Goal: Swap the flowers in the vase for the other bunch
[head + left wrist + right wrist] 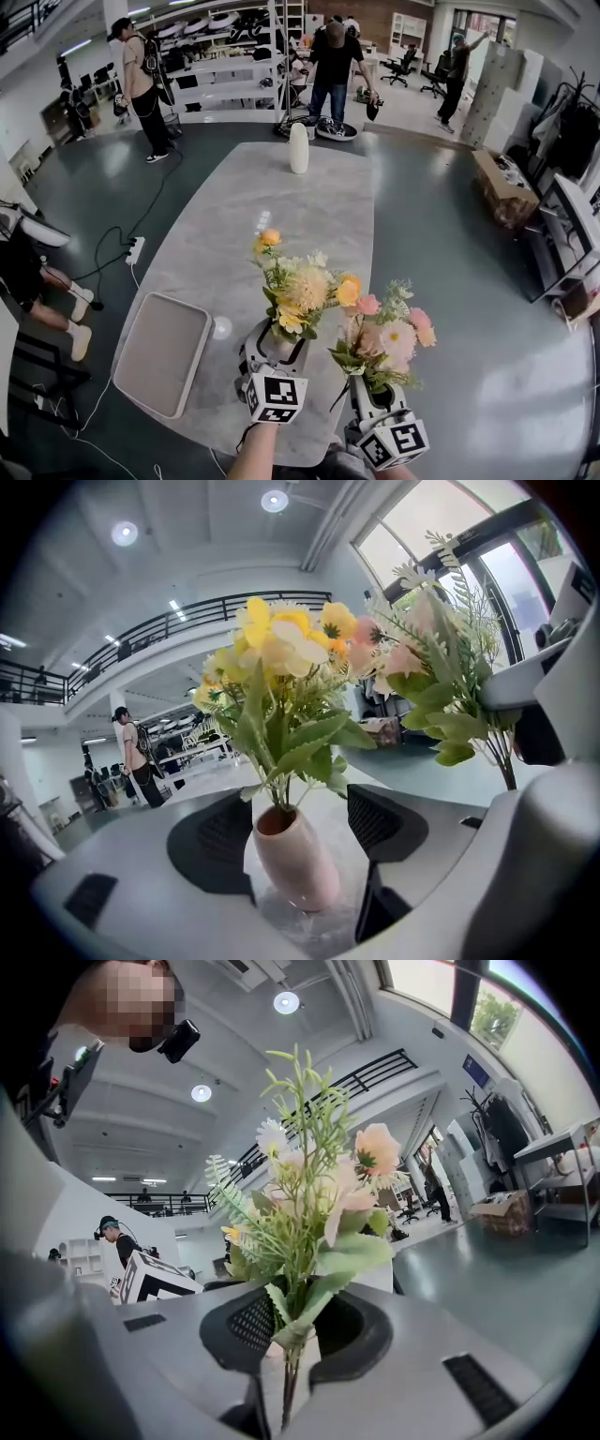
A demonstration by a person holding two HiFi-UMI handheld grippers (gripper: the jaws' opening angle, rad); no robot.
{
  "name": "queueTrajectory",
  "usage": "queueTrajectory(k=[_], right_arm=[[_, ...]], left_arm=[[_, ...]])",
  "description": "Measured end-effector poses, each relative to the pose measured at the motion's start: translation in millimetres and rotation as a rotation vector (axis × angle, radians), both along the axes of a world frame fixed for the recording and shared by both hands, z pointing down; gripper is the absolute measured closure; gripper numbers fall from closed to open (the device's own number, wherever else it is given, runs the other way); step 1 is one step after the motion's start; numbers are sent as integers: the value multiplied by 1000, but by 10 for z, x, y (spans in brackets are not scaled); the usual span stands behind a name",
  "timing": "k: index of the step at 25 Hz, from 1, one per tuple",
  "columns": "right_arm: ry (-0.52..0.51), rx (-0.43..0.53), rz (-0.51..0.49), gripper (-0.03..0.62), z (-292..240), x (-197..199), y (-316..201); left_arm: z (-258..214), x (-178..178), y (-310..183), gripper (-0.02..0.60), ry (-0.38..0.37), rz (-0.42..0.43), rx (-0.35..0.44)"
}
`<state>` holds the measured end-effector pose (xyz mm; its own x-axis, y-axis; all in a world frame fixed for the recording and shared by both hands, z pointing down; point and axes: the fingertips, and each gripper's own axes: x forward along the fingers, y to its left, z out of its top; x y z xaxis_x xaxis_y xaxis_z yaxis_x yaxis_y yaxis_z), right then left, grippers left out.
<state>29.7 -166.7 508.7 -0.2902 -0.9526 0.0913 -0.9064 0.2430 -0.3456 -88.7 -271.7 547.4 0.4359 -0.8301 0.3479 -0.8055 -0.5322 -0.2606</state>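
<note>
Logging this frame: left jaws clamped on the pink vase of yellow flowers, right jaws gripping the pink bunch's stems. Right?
No. The left gripper view shows the left gripper standing open around the pink vase, not clamped on it. The right gripper does grip the pink bunch by its stems.

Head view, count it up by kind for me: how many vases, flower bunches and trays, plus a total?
Vases: 2, a pink vase and a white vase
Flower bunches: 2, a yellow bunch and a pink bunch
Trays: 1, a grey tray
Total: 5
</note>
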Motion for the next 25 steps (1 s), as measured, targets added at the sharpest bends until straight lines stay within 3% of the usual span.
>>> queueTrajectory(k=[7,17,22,25], right_arm=[[39,-1,-30,520,27,-95,-141],[85,-4,-71,520,49,-101,-158],[91,-1,-74,520,29,-106,-130],[95,12,-80,520,-25,-117,-138]], left_arm=[[-56,-66,-164,272,12,-24,15],[-253,-5,-230,276,92,-41,80],[-413,-94,-199,429,141,-69,148],[-464,-121,-194,468,155,-79,173]])
